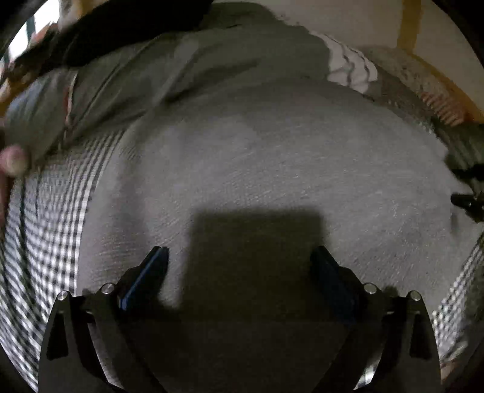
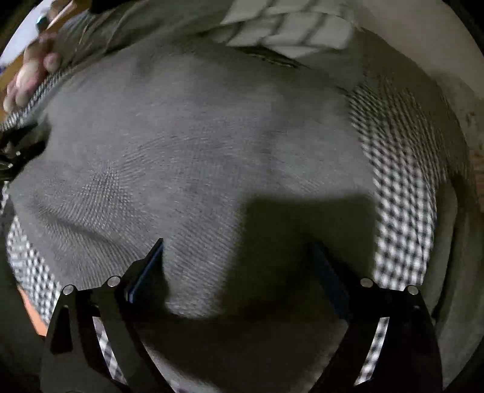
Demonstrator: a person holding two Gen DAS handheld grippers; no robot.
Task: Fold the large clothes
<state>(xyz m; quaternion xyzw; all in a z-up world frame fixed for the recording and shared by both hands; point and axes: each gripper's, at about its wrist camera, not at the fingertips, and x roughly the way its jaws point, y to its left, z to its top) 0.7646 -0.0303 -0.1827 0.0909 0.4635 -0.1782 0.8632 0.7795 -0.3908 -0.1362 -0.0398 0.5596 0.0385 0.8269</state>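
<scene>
Grey garment [image 1: 257, 157] lies spread beneath both grippers [image 1: 239, 260] [image 2: 239, 257], jaws parted wide, gripping nothing

place: home, likely bedroom or laundry spot; room type not certain
surface: black-and-white checked sheet [image 1: 45, 229] spread under the clothes
clothes: grey knit [image 2: 193, 145] laid flat, olive garment [image 1: 169, 69], white striped cloth [image 2: 290, 30] heaped behind
furniture: wooden frame [image 1: 408, 27] at far edge
wall: plain pale wall [image 1: 357, 21] behind

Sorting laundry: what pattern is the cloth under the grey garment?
Black-and-white check cloth, clearest in the right wrist view.
</scene>
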